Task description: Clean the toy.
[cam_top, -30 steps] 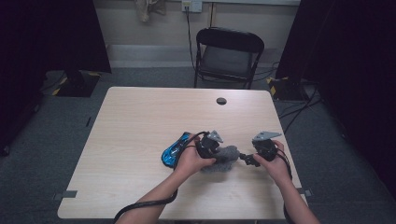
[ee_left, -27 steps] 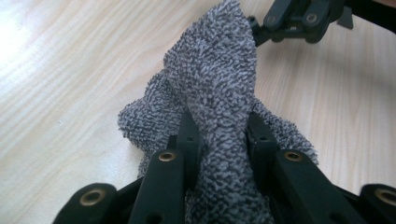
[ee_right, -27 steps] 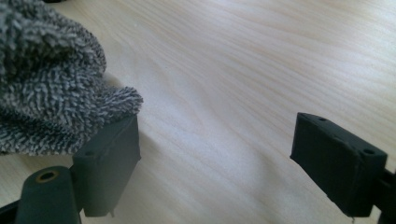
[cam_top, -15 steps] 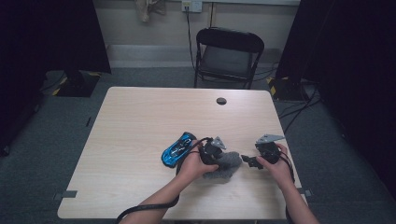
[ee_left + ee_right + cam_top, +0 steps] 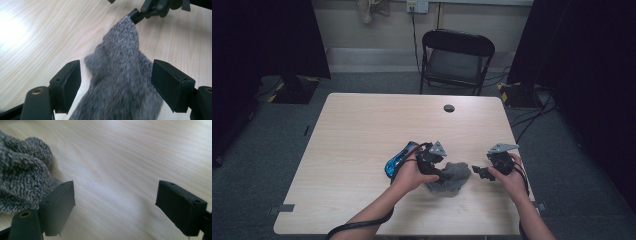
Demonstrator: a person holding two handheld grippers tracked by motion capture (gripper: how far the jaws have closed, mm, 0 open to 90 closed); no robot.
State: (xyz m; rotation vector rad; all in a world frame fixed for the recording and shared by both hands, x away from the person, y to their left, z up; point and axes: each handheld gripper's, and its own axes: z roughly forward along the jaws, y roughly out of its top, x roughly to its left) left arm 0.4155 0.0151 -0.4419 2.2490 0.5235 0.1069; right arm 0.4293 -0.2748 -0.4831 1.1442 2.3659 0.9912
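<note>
left gripper (image 5: 116,82) jaws just opened, grey sock (image 5: 120,82) between | right gripper (image 5: 115,205) jaws open over bare table (image 5: 120,157)

This is looking like a lab or studio set up for recording. A pale wood-grain rectangular table (image 5: 362,145) is standing on grey carpet, black curtains (image 5: 267,40) are hanging at both sides, a black folding metal chair (image 5: 456,60) is waiting beyond the grippers, and cables (image 5: 532,117) are trailing across the floor.
</note>
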